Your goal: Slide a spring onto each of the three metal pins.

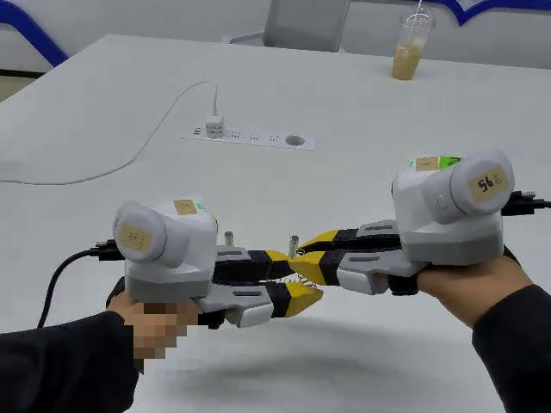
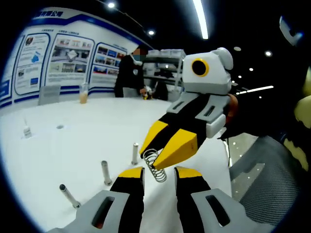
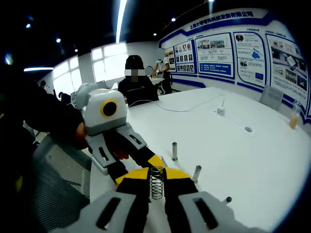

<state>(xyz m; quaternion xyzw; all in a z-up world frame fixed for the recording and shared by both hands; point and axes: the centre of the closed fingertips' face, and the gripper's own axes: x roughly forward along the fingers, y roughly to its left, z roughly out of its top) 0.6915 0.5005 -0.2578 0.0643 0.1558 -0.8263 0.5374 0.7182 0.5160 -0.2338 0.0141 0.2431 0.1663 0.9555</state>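
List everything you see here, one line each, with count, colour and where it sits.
table: one, white, beneath everything
pins: three, bare metal, upright on the table
spring: one, silvery, in the right gripper
power strip: one, white, mid-table, cable plugged in
cup: one, clear with tan drink, far edge
chair: one, grey, beyond the table
left gripper: one, black and yellow, open, tip at the spring
right gripper: one, black and yellow, shut on the spring

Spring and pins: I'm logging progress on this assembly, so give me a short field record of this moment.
right gripper: shut on one spring
left gripper: jaws open, tips either side of that spring
pins: three, standing on the table, all bare
progress: no spring on any pin yet
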